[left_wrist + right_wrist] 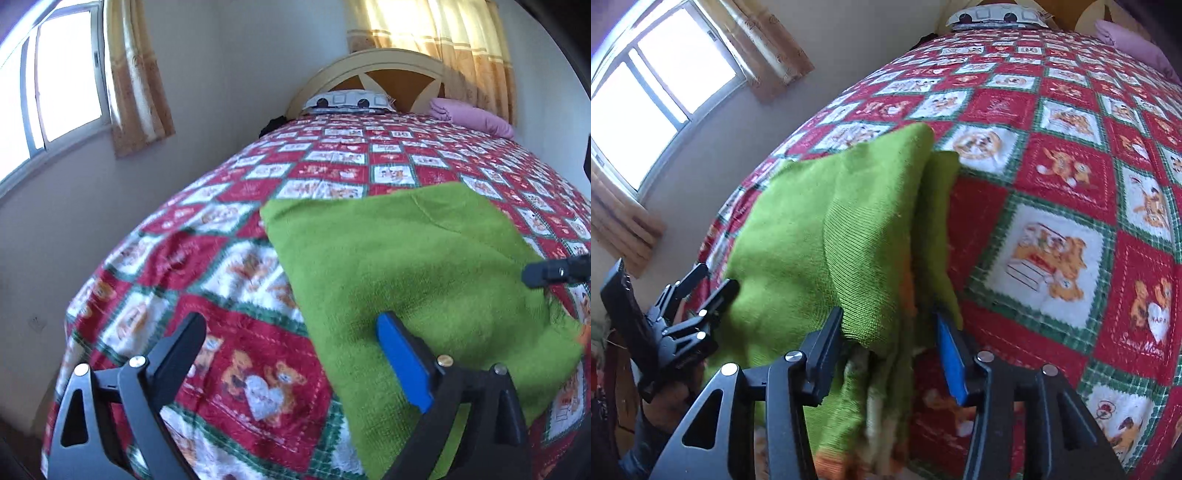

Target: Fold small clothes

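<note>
Your bed [258, 184], red teddy-bear quilt, window [66, 81] on far wall; green garment [406, 266] folded, layers bunched; left gripper [291, 350] jaws released, right gripper [890, 332] jaws wide, straddling garment edge

A folded garment [406, 266] is laid on the bedspread [229, 280] near the foot of the bed. The left gripper [291, 354] is placed at its left edge, the right gripper [890, 339] at its right edge, apparently around several layers. Two pillows [347, 100] are set before the headboard [391, 62]. A window [55, 88] is set in the left wall.
</note>
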Demonstrator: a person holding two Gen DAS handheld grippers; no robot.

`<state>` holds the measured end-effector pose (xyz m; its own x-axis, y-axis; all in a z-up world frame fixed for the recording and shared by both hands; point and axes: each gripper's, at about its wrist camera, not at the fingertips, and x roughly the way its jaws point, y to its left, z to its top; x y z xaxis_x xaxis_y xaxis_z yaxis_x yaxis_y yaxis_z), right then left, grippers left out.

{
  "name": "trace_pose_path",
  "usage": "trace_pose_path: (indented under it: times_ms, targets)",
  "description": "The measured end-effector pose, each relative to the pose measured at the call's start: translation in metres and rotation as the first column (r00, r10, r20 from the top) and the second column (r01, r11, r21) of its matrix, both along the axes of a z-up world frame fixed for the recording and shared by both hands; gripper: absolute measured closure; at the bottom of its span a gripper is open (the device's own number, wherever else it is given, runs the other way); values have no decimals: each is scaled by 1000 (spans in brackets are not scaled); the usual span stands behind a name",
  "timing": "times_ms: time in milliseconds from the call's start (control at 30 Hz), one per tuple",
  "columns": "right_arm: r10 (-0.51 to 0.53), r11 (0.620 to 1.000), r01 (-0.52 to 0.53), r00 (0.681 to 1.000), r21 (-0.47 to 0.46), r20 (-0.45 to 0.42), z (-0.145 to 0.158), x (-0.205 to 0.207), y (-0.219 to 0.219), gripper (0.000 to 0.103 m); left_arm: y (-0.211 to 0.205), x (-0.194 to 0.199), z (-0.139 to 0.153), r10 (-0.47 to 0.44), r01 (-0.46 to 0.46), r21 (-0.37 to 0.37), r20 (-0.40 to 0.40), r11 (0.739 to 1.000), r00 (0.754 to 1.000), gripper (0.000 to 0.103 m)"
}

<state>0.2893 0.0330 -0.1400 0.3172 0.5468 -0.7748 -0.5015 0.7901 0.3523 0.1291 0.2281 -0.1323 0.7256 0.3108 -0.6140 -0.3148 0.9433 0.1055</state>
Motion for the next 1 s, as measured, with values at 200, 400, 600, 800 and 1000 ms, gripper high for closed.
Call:
trace_pose_path:
  times_ms: [200,400,600,800,1000]
  targets:
    - [-14,1000,14,1000,-5,-2,-5,-5,-11,51,-8,-22,-5,10,-7,-75,40,997,999,6]
    - [-102,993,99,994,60,41,23,-29,-28,47,-17,-54,20,-14,16,-56,37,998,999,3]
    - [-102,992,82,969,98,225,83,-82,-28,35,-26,-73,43,-32,35,-42,65,999,997,0]
    - [-83,993,51,946,107,314,106,-113,-24,35,-40,-79,58,-65,68,-35,97,997,993,0]
    - [-97,991,61,944,120,315,107,-119,-29,35,-47,-83,66,-73,77,-27,116,997,991,0]
